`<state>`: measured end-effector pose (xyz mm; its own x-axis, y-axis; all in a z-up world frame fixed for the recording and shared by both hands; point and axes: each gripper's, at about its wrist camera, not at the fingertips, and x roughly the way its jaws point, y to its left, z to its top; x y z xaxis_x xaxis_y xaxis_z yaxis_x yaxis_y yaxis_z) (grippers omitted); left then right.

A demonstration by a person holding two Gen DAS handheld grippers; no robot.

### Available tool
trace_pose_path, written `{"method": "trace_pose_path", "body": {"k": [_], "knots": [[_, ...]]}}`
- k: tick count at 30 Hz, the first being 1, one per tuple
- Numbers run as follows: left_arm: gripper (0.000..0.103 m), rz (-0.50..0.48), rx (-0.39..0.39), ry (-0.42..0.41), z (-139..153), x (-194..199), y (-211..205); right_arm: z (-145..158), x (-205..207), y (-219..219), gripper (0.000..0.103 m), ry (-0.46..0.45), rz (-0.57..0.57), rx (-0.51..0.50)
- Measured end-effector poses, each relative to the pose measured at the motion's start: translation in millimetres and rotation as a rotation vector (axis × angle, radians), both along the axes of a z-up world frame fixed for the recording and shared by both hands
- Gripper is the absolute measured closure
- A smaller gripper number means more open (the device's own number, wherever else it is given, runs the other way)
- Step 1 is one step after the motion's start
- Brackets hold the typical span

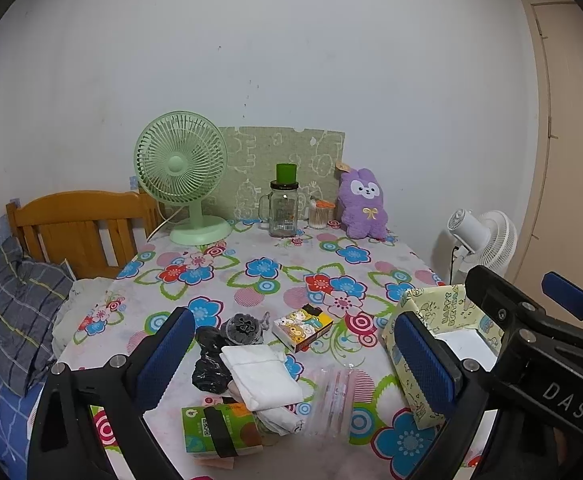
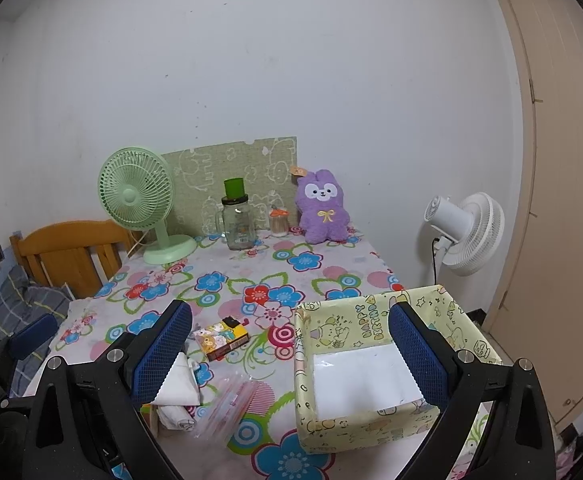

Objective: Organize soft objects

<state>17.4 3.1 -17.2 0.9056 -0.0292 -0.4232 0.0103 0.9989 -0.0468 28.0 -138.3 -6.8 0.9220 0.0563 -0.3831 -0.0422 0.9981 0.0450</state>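
A folded white cloth lies at the near edge of the flowered table, beside a crumpled black bag, a dark scrunchie and a green tissue pack. A clear plastic bag lies to their right. A yellow paper-covered box stands open and empty at the near right. A purple plush bunny sits at the back. My left gripper is open above the cloth pile. My right gripper is open, between the cloth and the box.
A green desk fan, a glass jar with a green cup on top and a toothpick jar stand at the back. A small cartoon carton lies mid-table. A bed with a wooden headboard is left; a white fan right.
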Motion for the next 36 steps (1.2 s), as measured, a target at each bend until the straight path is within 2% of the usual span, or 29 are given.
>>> {"method": "trace_pose_path", "body": {"k": [36], "knots": [[0.003, 0.008, 0.000, 0.008, 5.6, -1.8, 3.5, 3.5, -0.3, 1.2, 0.003, -0.005, 0.005, 0.007]]}}
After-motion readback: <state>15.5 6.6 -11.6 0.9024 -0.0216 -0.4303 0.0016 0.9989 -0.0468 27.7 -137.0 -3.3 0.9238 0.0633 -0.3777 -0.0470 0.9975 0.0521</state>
